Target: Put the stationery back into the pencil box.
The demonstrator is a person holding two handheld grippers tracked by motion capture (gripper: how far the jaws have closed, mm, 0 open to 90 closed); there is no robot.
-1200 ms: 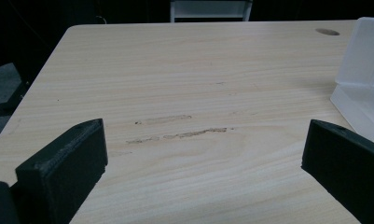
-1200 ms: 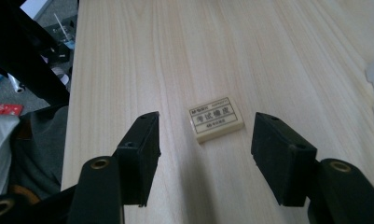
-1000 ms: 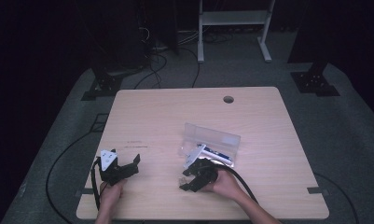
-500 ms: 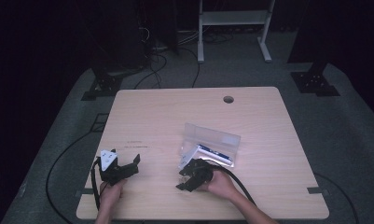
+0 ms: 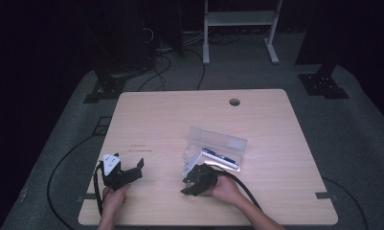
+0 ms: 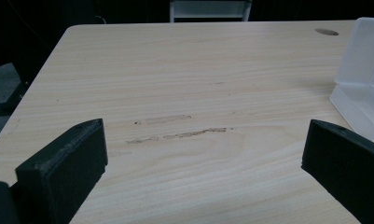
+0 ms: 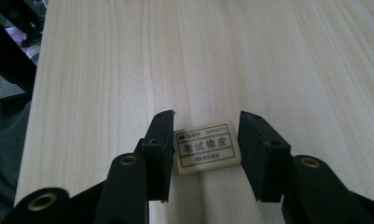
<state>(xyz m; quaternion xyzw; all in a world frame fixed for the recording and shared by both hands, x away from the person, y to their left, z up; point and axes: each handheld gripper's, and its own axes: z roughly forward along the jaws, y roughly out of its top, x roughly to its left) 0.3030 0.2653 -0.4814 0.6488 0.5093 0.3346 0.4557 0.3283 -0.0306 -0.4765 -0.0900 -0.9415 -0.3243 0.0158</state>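
A cream eraser (image 7: 207, 148) with printed characters lies flat on the wooden table (image 5: 180, 115) near its front edge. My right gripper (image 7: 207, 125) has just been closing its jaws, and both pads now touch the eraser's short ends. In the high view the right gripper (image 5: 186, 186) points left, just in front of a clear plastic box (image 5: 218, 146). My left gripper (image 5: 138, 171) rests at the front left, held by a hand. In its own view the left gripper (image 6: 205, 140) is open wide over bare wood.
The clear box (image 6: 362, 79) stands open with its lid up and holds a dark pen-like item (image 5: 220, 157). A cable hole (image 5: 234, 102) lies near the table's far edge. Faint scuff marks (image 6: 175, 130) cross the wood ahead of the left gripper. Dark floor and stands surround the table.
The right gripper's jaws have narrowed and the hand has shifted slightly toward the front. The left gripper has stayed where it was.
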